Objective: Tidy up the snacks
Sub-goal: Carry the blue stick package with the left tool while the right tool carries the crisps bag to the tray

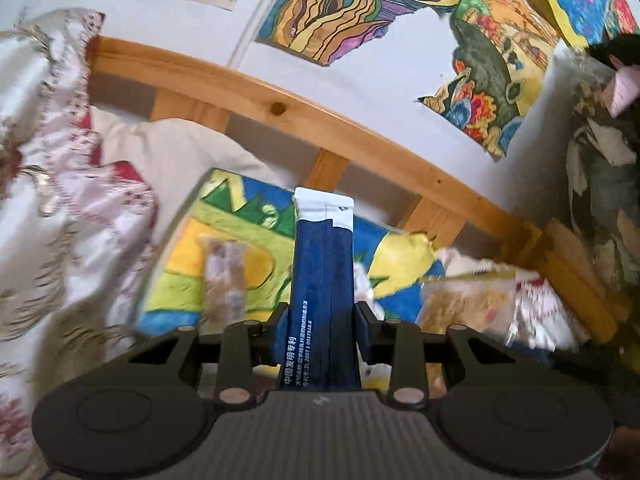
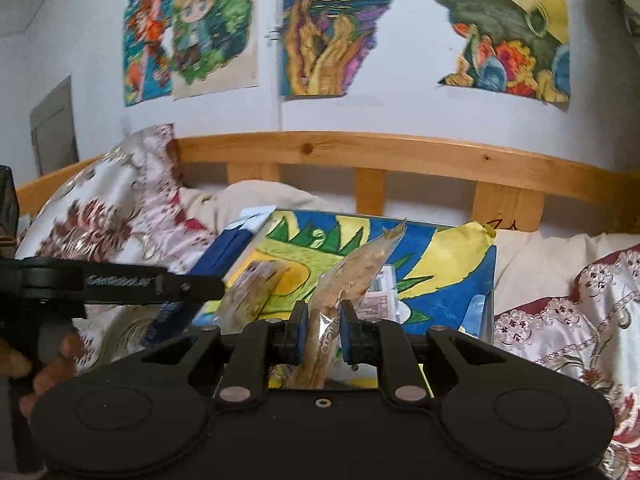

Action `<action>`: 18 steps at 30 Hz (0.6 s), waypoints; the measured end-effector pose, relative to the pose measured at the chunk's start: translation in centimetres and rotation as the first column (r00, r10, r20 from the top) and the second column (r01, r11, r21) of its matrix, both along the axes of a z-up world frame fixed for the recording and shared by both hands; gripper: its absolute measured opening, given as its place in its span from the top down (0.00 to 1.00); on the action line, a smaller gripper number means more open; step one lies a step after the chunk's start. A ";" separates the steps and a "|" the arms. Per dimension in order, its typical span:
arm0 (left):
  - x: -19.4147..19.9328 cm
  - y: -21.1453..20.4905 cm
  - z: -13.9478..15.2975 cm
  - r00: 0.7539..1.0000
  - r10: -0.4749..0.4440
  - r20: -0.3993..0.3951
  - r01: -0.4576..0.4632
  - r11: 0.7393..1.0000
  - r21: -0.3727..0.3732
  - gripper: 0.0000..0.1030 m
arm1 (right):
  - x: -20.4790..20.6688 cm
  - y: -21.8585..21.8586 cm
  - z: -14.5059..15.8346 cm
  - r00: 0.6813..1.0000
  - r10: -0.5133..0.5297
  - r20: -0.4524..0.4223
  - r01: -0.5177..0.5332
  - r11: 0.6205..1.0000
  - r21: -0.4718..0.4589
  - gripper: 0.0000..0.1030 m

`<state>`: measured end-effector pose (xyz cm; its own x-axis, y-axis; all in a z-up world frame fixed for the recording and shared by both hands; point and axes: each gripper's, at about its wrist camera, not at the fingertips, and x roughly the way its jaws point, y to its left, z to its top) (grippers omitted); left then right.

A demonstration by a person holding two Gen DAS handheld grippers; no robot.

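My left gripper point(image 1: 322, 318) is shut on a long dark blue snack stick pack with a white end point(image 1: 323, 264), which stands up between the pads. In the right wrist view the same blue pack point(image 2: 224, 256) and the left gripper point(image 2: 218, 286) come in from the left, a hand under them. My right gripper point(image 2: 323, 330) is shut on a clear wrapped snack bar point(image 2: 356, 264) that sticks up and away from the pads. Another clear-wrapped snack point(image 1: 224, 276) lies blurred on a colourful painted board point(image 1: 240, 216); it also shows in the right wrist view point(image 2: 252, 288).
The painted board point(image 2: 448, 272) rests on a bed with a floral quilt point(image 2: 108, 216) and a cream pillow point(image 1: 176, 152). A wooden bed rail point(image 2: 360, 152) runs behind. Drawings point(image 2: 340, 28) hang on the white wall. A small pink-labelled packet point(image 2: 376, 300) lies on the board.
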<state>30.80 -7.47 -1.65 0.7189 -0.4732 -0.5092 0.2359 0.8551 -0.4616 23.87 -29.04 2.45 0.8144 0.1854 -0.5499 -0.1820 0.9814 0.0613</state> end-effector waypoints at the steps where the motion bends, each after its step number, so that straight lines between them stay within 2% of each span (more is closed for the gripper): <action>1: 0.6 -0.3 -0.3 1.000 -0.001 0.002 0.001 1.000 -0.001 0.64 | 0.5 -0.1 -0.2 1.000 -0.007 -0.004 0.007 1.000 0.004 0.83; 4: 2.0 -1.0 -1.1 0.999 0.004 0.032 -0.005 0.999 0.036 0.64 | 1.9 -0.7 -1.1 0.999 -0.025 -0.029 0.025 1.000 0.012 0.83; 12: 4.7 -0.8 -3.2 0.999 0.044 0.032 -0.045 0.998 0.039 0.64 | 4.9 -0.4 -2.9 0.999 -0.019 -0.043 0.020 1.000 0.019 0.83; 18: 5.0 -2.7 -4.5 0.998 -0.003 0.058 0.000 0.998 0.062 0.64 | 6.1 0.0 -4.3 0.998 -0.017 -0.065 0.017 1.000 -0.006 0.83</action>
